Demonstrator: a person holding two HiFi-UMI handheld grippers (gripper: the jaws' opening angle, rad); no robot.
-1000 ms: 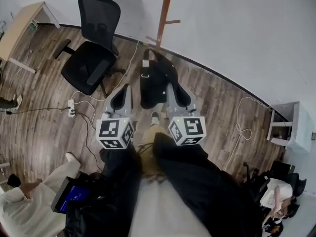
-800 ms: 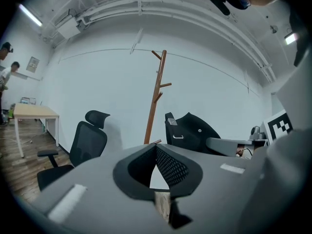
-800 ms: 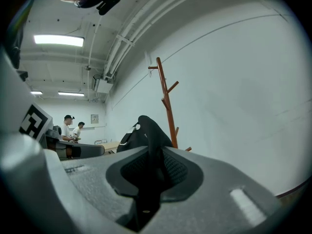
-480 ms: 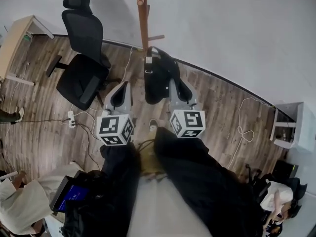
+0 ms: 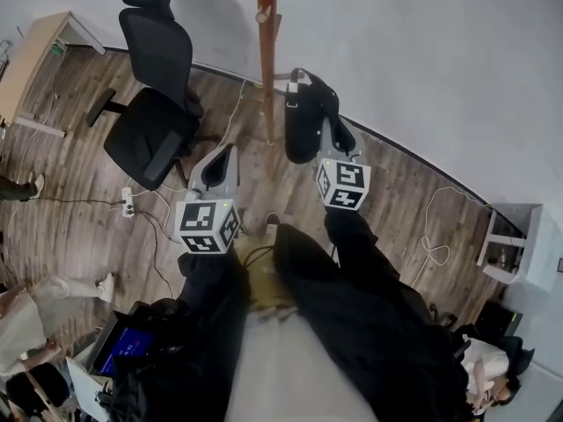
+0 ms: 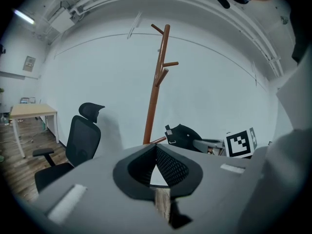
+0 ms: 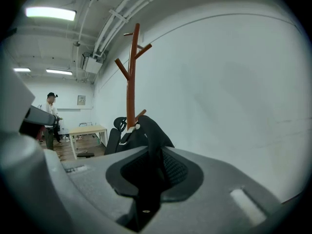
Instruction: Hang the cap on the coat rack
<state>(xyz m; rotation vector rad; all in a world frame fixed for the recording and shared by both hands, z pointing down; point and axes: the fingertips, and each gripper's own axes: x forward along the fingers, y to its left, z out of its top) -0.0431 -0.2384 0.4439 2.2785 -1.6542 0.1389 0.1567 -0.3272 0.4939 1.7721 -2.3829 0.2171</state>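
The cap [image 5: 303, 121] is matt black cloth — the coat rack [image 5: 266, 60] smooth reddish-brown wood.

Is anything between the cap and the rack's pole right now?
No. The head view shows only a narrow strip of bare floor between the cap, clamped in the right gripper, and the coat rack pole.

Three cameras set around the coat rack [image 5: 266, 51]
The head view looks steeply down from close beside the rack's pole. Both gripper views face the rack and tilt upward, the right one from nearer. All three share the rack and the black office chair [image 5: 154, 104] left of it.
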